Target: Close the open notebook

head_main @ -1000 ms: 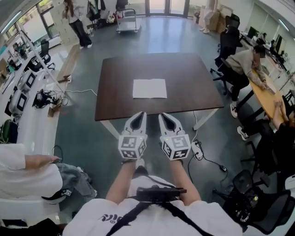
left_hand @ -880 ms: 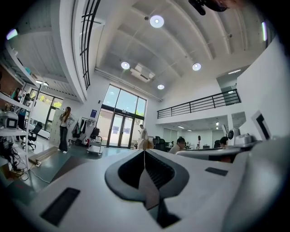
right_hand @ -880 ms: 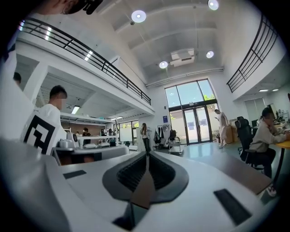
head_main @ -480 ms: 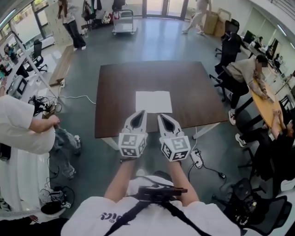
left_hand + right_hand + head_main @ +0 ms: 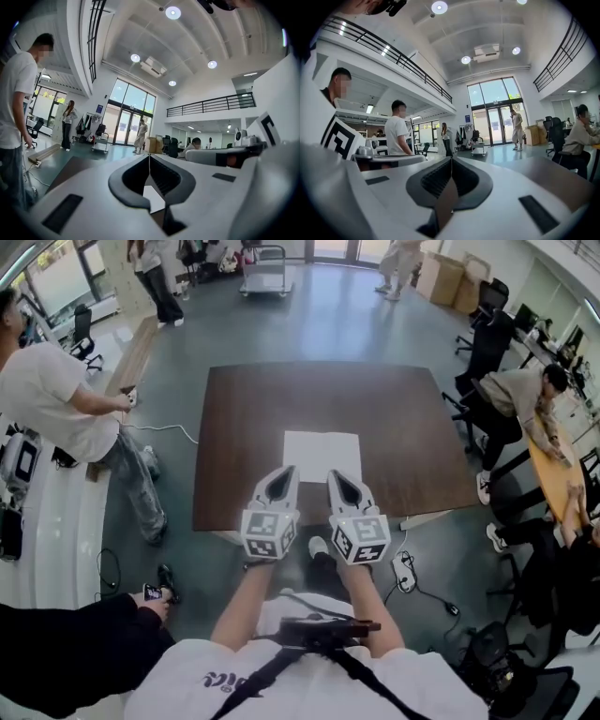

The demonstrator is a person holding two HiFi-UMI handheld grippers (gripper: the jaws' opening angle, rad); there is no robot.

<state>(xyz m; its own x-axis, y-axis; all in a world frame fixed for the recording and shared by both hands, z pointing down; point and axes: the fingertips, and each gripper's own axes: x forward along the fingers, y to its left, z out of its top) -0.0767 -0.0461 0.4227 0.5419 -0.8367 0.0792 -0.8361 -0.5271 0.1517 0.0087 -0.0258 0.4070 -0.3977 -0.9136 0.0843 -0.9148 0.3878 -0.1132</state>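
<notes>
The left gripper point(image 5: 287, 471) and right gripper point(image 5: 334, 474) are held level, side by side, each with its jaws closed together on nothing. The open notebook point(image 5: 322, 455) lies flat on the dark table point(image 5: 239, 427), just ahead of and below the 2 tips.

Bright, even light from round ceiling lamps point(image 5: 173, 12) and glass doors point(image 5: 499, 110); fisheye edges bend, darken.
</notes>
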